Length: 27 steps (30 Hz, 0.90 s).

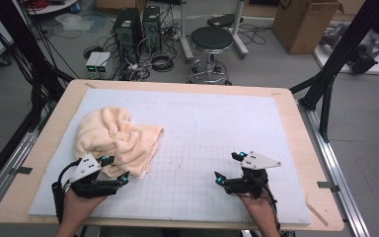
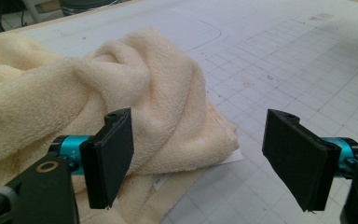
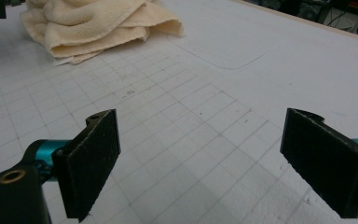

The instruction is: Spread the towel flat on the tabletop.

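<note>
A crumpled cream towel [image 1: 116, 137] lies on the left part of the white gridded mat [image 1: 202, 123]. My left gripper [image 1: 114, 169] sits at the towel's near edge, jaws wide open, nothing between them. In the left gripper view the towel [image 2: 98, 93] bulks up just behind the left jaw, and my left gripper [image 2: 200, 156] stands open over the towel's near corner. My right gripper [image 1: 228, 167] rests over bare mat at the lower right, open and empty. In the right gripper view my right gripper [image 3: 200, 163] points across the grid toward the towel [image 3: 93, 23] far off.
The mat covers a wooden table [image 1: 39, 148] with a narrow bare border. Beyond the far edge stand a black stool [image 1: 210, 42], computer towers [image 1: 128, 27], loose cables and a cardboard box [image 1: 303, 22]. Black frame posts [image 1: 335, 59] flank the table.
</note>
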### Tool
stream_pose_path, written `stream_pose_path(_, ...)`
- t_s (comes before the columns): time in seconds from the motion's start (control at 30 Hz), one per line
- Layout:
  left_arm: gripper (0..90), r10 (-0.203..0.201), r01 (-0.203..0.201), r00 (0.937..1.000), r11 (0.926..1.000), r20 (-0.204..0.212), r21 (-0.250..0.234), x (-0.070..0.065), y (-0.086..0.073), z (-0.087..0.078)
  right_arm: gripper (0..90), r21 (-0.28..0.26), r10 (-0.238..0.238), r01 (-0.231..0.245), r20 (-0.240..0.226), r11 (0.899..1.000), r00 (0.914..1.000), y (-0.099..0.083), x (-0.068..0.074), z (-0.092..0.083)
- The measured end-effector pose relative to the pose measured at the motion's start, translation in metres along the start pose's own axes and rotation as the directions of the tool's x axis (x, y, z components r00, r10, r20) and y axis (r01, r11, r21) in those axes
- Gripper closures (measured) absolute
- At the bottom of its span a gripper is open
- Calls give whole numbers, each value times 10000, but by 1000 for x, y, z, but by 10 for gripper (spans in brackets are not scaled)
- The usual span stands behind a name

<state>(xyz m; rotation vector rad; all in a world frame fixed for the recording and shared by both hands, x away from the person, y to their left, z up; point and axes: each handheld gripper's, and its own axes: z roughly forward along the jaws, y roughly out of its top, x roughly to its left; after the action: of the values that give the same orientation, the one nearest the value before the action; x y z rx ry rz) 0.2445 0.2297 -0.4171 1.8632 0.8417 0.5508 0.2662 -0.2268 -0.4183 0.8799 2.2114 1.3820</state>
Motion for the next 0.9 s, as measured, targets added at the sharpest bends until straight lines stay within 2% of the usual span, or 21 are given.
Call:
stream_pose_path(0.67, 257, 65, -66, 10000, 9999, -18, -82, -2, 0, -2, 113, -35, -7, 8, 12, 10000, 10000, 0, 3, -3)
stream_pose_path(0.9, 253, 50, -47, 9997, 9999, 222, -147, -1, 3, -7, 112, -76, 36, -36, 73, 10000, 10000, 0, 2, -3)
